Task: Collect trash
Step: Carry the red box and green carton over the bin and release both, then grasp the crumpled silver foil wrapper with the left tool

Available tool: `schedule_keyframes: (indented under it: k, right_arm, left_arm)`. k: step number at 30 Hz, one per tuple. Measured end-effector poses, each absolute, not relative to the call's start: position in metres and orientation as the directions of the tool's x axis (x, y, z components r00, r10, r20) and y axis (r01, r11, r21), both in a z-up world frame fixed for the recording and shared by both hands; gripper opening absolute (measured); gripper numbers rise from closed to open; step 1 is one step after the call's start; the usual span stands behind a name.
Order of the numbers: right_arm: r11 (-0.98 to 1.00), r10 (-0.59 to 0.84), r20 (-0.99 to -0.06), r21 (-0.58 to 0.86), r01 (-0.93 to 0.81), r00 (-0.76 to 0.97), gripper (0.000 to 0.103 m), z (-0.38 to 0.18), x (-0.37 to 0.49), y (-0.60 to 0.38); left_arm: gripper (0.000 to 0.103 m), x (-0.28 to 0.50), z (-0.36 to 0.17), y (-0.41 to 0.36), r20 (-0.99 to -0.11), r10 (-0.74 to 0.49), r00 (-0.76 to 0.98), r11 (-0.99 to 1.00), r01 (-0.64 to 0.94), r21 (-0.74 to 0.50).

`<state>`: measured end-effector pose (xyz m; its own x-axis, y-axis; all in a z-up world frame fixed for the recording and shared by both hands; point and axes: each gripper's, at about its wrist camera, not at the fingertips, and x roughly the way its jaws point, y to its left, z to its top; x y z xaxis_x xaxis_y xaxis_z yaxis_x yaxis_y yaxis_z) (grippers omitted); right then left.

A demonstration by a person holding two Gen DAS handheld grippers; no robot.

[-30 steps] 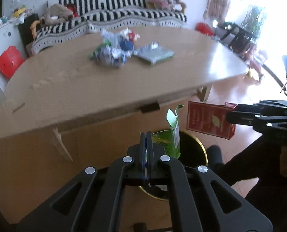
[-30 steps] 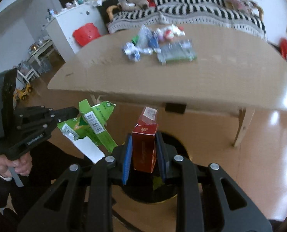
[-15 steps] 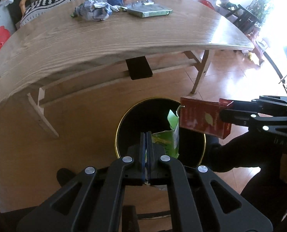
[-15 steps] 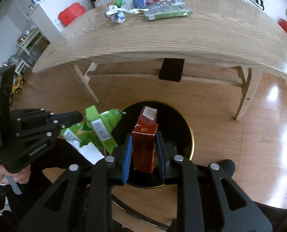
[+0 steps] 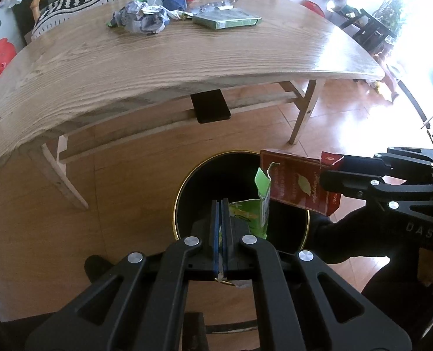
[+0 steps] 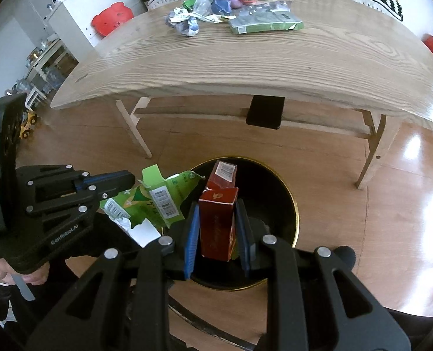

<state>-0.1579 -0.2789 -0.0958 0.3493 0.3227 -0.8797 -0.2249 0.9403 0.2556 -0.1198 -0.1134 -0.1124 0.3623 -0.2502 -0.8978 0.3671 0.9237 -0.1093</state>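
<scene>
Now: left claw (image 5: 221,219) clamps flattened green carton (image 6: 155,201), right claw (image 6: 216,231) grips red carton (image 6: 218,222); both poised over black bin (image 5: 187,181) for drop.

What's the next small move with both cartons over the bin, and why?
Probably open both grippers to drop. The left gripper pinches the flattened green carton and the right gripper clamps the red cardboard box, both above the mouth of the round black gold-rimmed bin. The green carton sits near the rim.

Daylight from the right blows out that edge, glare streaks the floor (image 6: 415,146), and fisheye bends the table (image 5: 158,67).
</scene>
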Motion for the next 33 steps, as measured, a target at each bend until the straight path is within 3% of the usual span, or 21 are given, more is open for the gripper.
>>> schedule_keyframes:
  k: [6, 7, 9, 10, 11, 13, 20, 30, 33]
  right_arm:
    - [0.945, 0.316, -0.881, 0.259, -0.201, 0.352, 0.025, -0.096, -0.156, -0.284]
    - [0.944, 0.321, -0.881, 0.267, -0.195, 0.349, 0.030, -0.096, -0.155, -0.285]
    - [0.943, 0.327, -0.879, 0.280, -0.181, 0.346, 0.068, -0.097, -0.154, -0.287]
    - [0.943, 0.330, -0.876, 0.286, -0.172, 0.351, 0.072, -0.096, -0.154, -0.288]
    - [0.942, 0.333, -0.872, 0.289, -0.171, 0.359, 0.073, -0.094, -0.154, -0.289]
    - [0.943, 0.329, -0.867, 0.281, -0.177, 0.374, 0.073, -0.090, -0.154, -0.289]
    - [0.943, 0.333, -0.859, 0.300, -0.145, 0.388, 0.076, -0.087, -0.152, -0.297]
    - [0.939, 0.342, -0.828, 0.319, -0.129, 0.444, 0.078, -0.059, -0.141, -0.312]
    - [0.946, 0.321, -0.811, 0.291, -0.139, 0.489, 0.080, -0.038, -0.124, -0.315]
  left_arm:
    - [0.000, -0.119, -0.113, -0.114, -0.898, -0.258, 0.357, 0.923, 0.367, -0.119]
    - [0.001, -0.119, -0.113, -0.114, -0.897, -0.258, 0.358, 0.923, 0.367, -0.119]
    - [0.005, -0.119, -0.113, -0.114, -0.899, -0.254, 0.357, 0.924, 0.363, -0.117]
    - [0.017, -0.118, -0.113, -0.114, -0.900, -0.252, 0.357, 0.925, 0.361, -0.116]
    - [0.044, -0.118, -0.114, -0.114, -0.901, -0.247, 0.356, 0.927, 0.357, -0.113]
    - [0.068, -0.119, -0.110, -0.114, -0.892, -0.250, 0.377, 0.929, 0.353, -0.111]
    - [0.081, -0.119, -0.104, -0.115, -0.881, -0.249, 0.403, 0.929, 0.356, -0.100]
    - [0.085, -0.099, -0.073, -0.094, -0.855, -0.266, 0.446, 0.942, 0.309, -0.132]
    - [0.088, -0.081, -0.048, -0.086, -0.826, -0.235, 0.513, 0.951, 0.297, -0.086]
